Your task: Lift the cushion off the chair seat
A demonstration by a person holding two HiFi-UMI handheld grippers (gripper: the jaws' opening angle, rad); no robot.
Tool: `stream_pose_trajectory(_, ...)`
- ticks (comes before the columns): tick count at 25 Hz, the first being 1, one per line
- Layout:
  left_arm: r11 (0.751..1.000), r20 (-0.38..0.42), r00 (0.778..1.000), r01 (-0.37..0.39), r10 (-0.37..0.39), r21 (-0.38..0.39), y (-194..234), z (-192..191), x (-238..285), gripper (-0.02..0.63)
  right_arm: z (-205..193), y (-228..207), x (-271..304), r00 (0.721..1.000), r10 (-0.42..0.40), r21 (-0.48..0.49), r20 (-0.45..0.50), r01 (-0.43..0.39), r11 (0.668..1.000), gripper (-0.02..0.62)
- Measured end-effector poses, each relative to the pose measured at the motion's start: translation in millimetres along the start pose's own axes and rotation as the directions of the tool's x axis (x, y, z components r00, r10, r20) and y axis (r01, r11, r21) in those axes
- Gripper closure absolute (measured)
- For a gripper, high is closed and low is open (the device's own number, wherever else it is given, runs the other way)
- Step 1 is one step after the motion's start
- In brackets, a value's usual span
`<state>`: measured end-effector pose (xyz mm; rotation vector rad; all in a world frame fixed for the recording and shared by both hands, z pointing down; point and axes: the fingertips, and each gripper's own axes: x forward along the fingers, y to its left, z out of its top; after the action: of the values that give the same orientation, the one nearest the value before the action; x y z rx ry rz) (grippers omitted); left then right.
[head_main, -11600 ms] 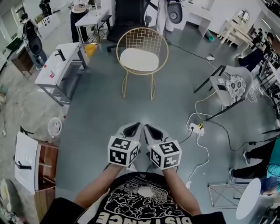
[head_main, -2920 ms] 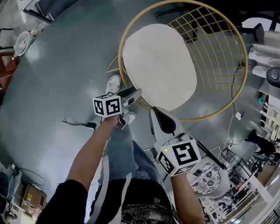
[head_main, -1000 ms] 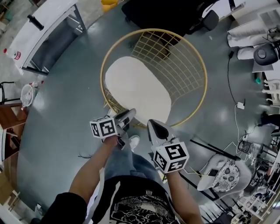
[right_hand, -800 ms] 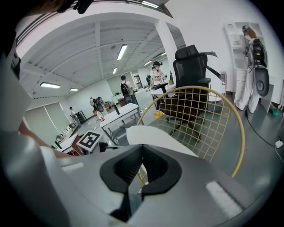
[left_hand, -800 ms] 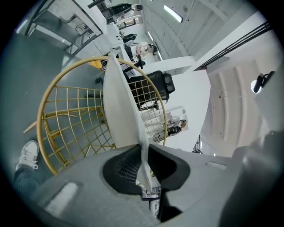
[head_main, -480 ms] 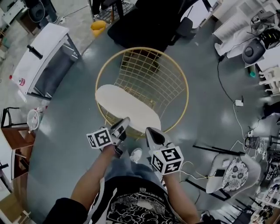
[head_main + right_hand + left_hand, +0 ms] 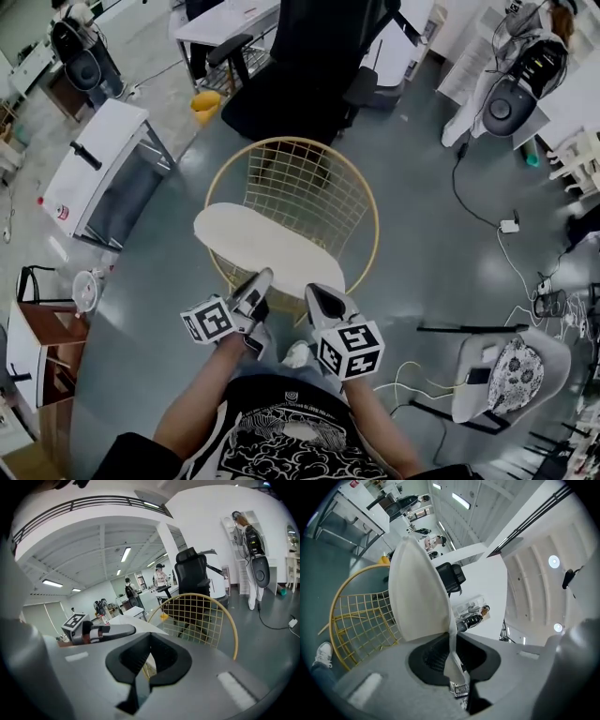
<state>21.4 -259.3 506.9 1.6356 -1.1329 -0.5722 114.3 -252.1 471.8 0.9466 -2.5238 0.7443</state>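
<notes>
we are pinching the near edge of the white cushion [image 7: 267, 246] in the left gripper [image 7: 260, 278], jaws clamped on the fabric. the right gripper [image 7: 314, 292] is gripping the same edge just beside it, jaws nearly together. the cushion is sitting over the gold wire chair [image 7: 367, 202] seat, near side raised.

Head view looks down; gripper views share chair [image 7: 291, 140].

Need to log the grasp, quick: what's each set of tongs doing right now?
Left tongs: closed on the edge of the cushion.
Right tongs: closed on the cushion's edge too.
</notes>
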Motion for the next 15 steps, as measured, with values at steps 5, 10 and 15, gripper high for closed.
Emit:
stream_pose_trajectory(5, 0.997, 0.04, 0.998, 0.054, -0.056, 0.05, -42.3, 20.0, -2.1, 0.558, 30.5, 18.8, -4.1, 0.997, 0.023, -0.02, 0.072, -0.021, 1.0, 0.595)
stream_pose_trajectory(10, 0.993, 0.076, 0.994, 0.07, -0.077, 0.098, -78.3, 24.8, -4.7, 0.558, 52.5, 29.7, -15.2, 0.991, 0.048, -0.046, 0.126, -0.042, 0.998, 0.595)
stream_pose_trajectory(15, 0.982, 0.124, 0.99, 0.046, -0.069, 0.182, -98.2, 35.0, -13.2, 0.558, 67.4, 36.9, -22.2, 0.984, 0.062, -0.068, 0.17, -0.051, 0.996, 0.595)
